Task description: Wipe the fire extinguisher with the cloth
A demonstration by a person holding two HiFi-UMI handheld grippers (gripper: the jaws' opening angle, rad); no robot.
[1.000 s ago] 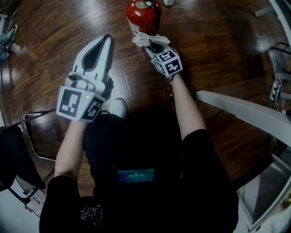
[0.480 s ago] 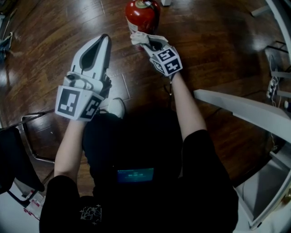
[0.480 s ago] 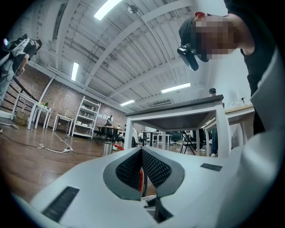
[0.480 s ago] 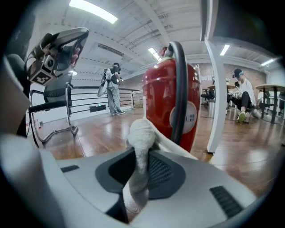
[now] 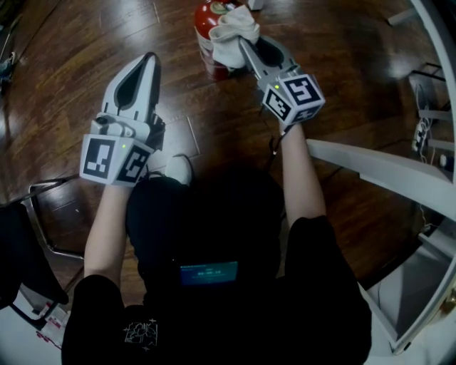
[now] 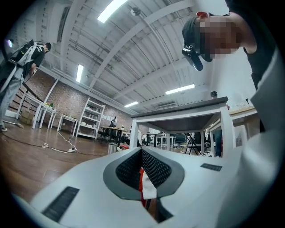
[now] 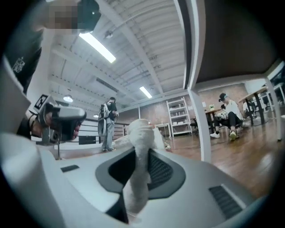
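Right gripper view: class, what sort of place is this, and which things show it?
Probably an open-plan workshop or lab-style office: metal shelving stands against a brick wall, a seated person works further back, and strip lights run overhead.

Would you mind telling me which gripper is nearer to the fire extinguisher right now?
The right. The right gripper holds the cloth over the top of the fire extinguisher; the left gripper is apart from it, off to its left.
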